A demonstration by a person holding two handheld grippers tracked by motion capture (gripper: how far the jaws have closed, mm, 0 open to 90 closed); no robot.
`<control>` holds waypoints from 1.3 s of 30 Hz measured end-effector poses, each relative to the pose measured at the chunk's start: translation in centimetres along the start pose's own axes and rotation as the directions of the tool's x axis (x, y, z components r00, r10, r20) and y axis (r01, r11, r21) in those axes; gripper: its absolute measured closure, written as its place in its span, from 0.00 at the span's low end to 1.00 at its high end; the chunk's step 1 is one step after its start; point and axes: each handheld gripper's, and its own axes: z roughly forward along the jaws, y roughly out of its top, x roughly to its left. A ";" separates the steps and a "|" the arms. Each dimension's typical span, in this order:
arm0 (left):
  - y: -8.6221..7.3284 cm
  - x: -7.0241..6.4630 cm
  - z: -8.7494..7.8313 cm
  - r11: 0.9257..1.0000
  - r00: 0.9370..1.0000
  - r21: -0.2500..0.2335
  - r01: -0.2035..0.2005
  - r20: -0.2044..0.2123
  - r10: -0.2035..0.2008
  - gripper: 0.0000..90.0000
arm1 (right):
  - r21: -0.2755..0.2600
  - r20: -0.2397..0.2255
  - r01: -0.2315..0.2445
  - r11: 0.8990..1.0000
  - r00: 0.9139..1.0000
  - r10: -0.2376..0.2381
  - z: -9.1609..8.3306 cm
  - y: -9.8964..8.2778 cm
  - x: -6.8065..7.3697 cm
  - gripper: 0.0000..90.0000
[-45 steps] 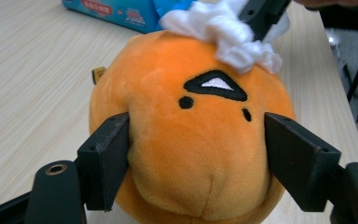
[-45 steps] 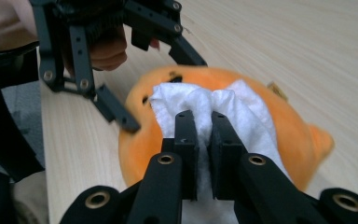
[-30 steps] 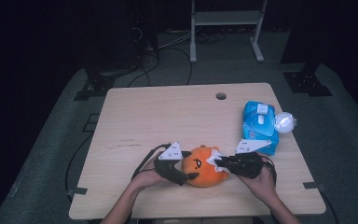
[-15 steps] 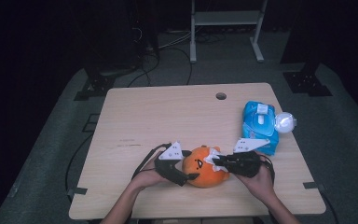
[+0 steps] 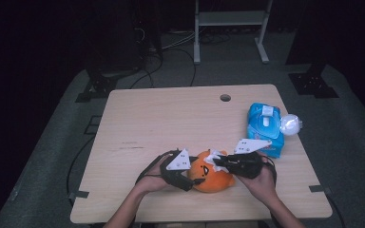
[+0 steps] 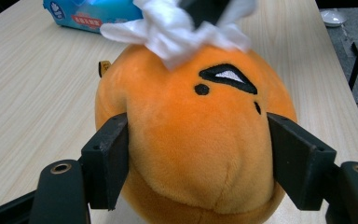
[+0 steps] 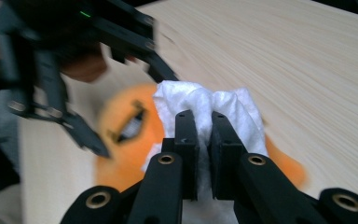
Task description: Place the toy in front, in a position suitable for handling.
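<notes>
One orange plush toy (image 6: 200, 140) sits squeezed between the left gripper (image 5: 190, 181) and its two black jaws, which have just been closing and press on both flanks of the toy. One white wipe (image 7: 205, 107) is pinched tight in the nearly shut right gripper (image 7: 204, 121) and rests on top of the toy's stitched face. Beyond the right gripper lies one blue wipes pack (image 5: 265, 128); its red label is too blurred to read. One clear round lid, probably, (image 5: 291, 125) touches the pack's far side.
</notes>
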 end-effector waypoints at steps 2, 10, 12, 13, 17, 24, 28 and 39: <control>0.1 0.4 -0.1 0.998 0.998 -0.010 0.058 -0.003 -0.058 0.17 | 0.016 0.005 -0.029 0.999 1.000 0.029 -0.4 -0.8 -0.7 0.92; 0.3 0.1 0.2 0.998 0.998 -0.001 0.060 0.007 -0.060 0.26 | 0.002 -0.040 -0.014 1.000 0.999 0.014 -0.4 -0.5 0.8 0.92; 0.6 -0.4 0.2 1.000 1.000 0.018 -0.008 -0.006 0.008 0.28 | -0.005 -0.063 0.002 1.000 0.998 -0.002 0.0 -0.1 1.3 0.92; 0.7 -0.7 0.2 0.999 0.999 0.018 -0.038 -0.009 0.038 0.28 | -0.011 -0.070 0.008 1.000 0.998 -0.009 0.2 0.2 1.5 0.92; 0.8 -1.2 0.2 0.995 0.995 0.026 -0.100 -0.009 0.101 0.30 | -0.018 -0.050 0.005 1.000 0.999 -0.006 0.2 0.4 0.8 0.92; 0.1 -0.4 0.0 0.999 0.999 0.019 -0.031 -0.010 0.031 0.29 | 0.009 -0.016 -0.034 0.999 0.999 0.035 -0.6 -0.8 -1.0 0.92; 0.1 -0.3 0.3 0.999 0.999 0.036 -0.037 -0.012 0.038 0.30 | 0.006 -0.055 -0.032 0.999 0.998 0.032 -0.6 -0.6 -0.1 0.92; 0.2 -0.8 0.3 0.996 0.997 0.041 -0.073 -0.020 0.074 0.32 | 0.006 -0.035 -0.021 1.000 0.999 0.021 0.2 -0.1 -0.5 0.92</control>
